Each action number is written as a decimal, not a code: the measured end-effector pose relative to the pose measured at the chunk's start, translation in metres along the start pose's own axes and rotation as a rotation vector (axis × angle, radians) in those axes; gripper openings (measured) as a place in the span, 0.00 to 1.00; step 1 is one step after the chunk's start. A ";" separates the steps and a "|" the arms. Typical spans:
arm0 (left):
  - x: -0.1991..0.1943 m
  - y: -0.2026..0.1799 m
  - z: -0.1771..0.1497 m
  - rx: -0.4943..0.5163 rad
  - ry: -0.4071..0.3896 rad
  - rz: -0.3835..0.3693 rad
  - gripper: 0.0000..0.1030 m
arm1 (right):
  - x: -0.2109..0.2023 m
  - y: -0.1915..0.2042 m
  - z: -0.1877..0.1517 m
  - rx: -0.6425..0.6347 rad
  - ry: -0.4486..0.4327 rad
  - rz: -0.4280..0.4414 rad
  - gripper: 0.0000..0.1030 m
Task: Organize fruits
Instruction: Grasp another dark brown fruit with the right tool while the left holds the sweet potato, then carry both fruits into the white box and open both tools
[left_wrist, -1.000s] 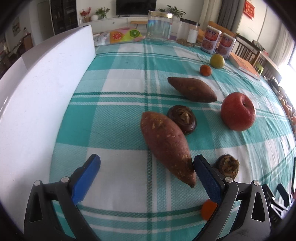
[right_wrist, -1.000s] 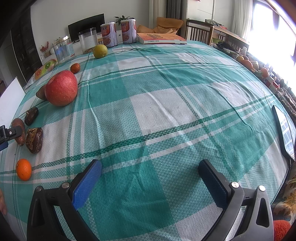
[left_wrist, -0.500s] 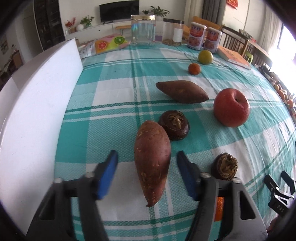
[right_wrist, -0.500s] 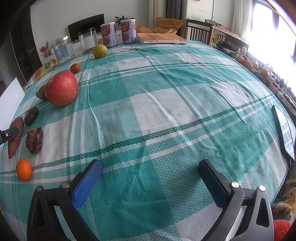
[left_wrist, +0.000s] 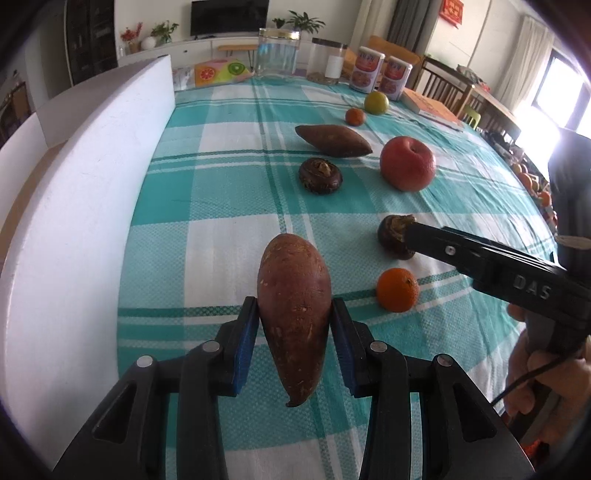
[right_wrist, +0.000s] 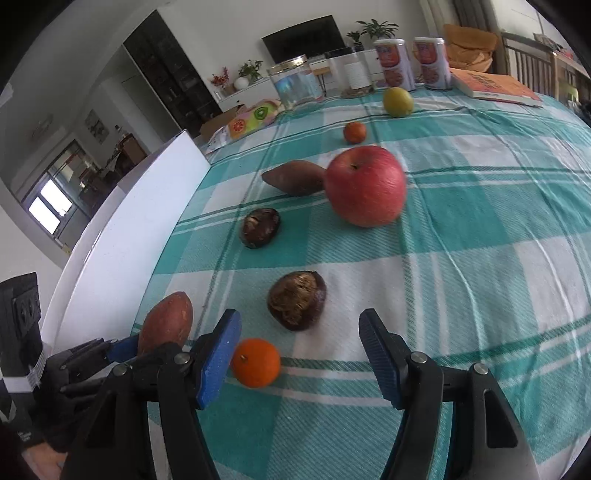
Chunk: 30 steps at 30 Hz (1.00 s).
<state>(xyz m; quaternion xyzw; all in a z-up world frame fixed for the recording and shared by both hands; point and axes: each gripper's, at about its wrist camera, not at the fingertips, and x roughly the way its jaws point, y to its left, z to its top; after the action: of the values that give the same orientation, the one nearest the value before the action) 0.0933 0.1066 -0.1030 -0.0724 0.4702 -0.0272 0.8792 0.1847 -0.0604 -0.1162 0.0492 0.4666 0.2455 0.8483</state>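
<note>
- Left gripper (left_wrist: 294, 328) pads press a sweet potato (left_wrist: 294, 314), jaws closing; its tip hangs below
- Right gripper (right_wrist: 300, 354) closing on nothing; a mandarin (right_wrist: 255, 362) at nine o'clock, partly hidden behind its left finger; a dark round fruit (right_wrist: 297, 305) at twelve

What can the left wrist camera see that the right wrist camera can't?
Only the left wrist view shows the person's hand behind the right claw.

Only the right wrist view shows the right claw's blue pads, still closing, touching nothing.

Both show the left claw squeezing the long reddish-brown sweet potato, the small orange tangerine and the big red apple.
</note>
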 end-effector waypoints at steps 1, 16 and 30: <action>-0.005 0.001 0.000 -0.006 -0.006 -0.007 0.39 | 0.010 0.005 0.005 -0.021 0.029 -0.034 0.65; -0.111 0.033 0.012 -0.095 -0.158 -0.144 0.39 | -0.041 0.017 0.035 0.043 -0.015 0.043 0.43; -0.127 0.193 -0.021 -0.319 -0.120 0.357 0.39 | -0.018 0.254 0.008 -0.352 0.122 0.404 0.43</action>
<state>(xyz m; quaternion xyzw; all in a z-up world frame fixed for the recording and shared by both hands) 0.0011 0.3094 -0.0395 -0.1275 0.4208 0.2076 0.8738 0.0893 0.1546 -0.0180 -0.0218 0.4479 0.4897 0.7477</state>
